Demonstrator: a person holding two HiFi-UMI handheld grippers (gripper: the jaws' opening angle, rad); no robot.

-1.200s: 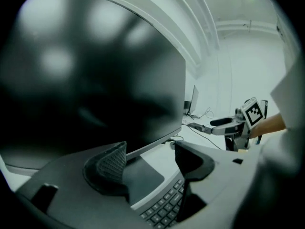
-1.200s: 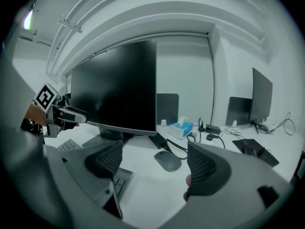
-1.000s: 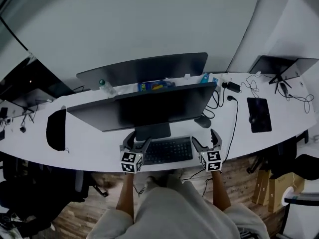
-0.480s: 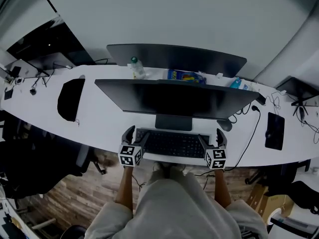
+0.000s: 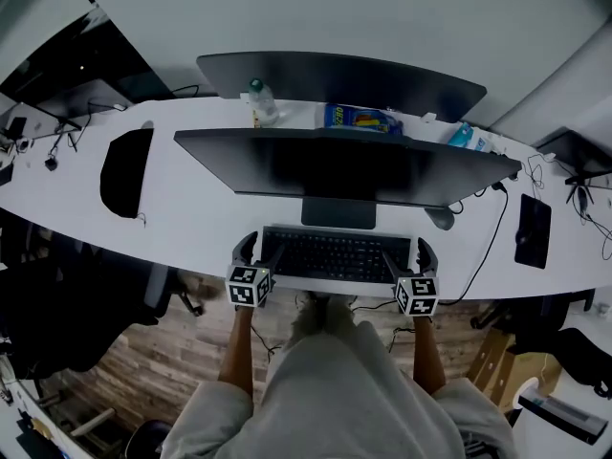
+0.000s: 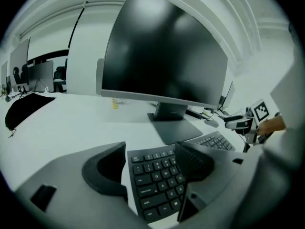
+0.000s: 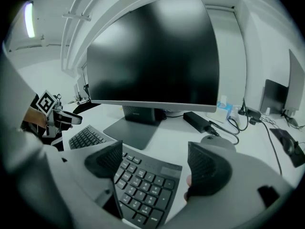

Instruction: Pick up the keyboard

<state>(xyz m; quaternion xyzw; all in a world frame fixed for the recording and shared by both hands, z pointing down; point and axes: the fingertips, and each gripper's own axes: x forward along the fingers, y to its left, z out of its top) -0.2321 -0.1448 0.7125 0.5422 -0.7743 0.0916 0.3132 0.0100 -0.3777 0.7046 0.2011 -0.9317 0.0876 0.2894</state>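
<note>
The black keyboard (image 5: 335,254) lies flat on the white desk (image 5: 191,247), just in front of the monitor stand base (image 5: 338,212). My left gripper (image 5: 256,253) is open, its jaws either side of the keyboard's left end (image 6: 155,180) without closing on it. My right gripper (image 5: 413,256) is open too, with the number-pad end (image 7: 143,185) between its fingers (image 7: 207,168). In the left gripper view the left gripper (image 6: 150,156) has keys showing between its dark fingers. The right gripper (image 7: 155,161) shows the same in its own view.
A wide dark monitor (image 5: 344,165) stands right behind the keyboard. A grey mouse (image 5: 440,218), a power brick (image 7: 198,120) and cables lie to the right. A bottle (image 5: 260,103), a blue packet (image 5: 359,119) and a black pad (image 5: 124,170) sit farther off. The desk's front edge runs under the grippers.
The head view has swung to centre on the keyboard. Both grippers moved forward from the desk edge, so each keyboard end now sits between open jaws.
</note>
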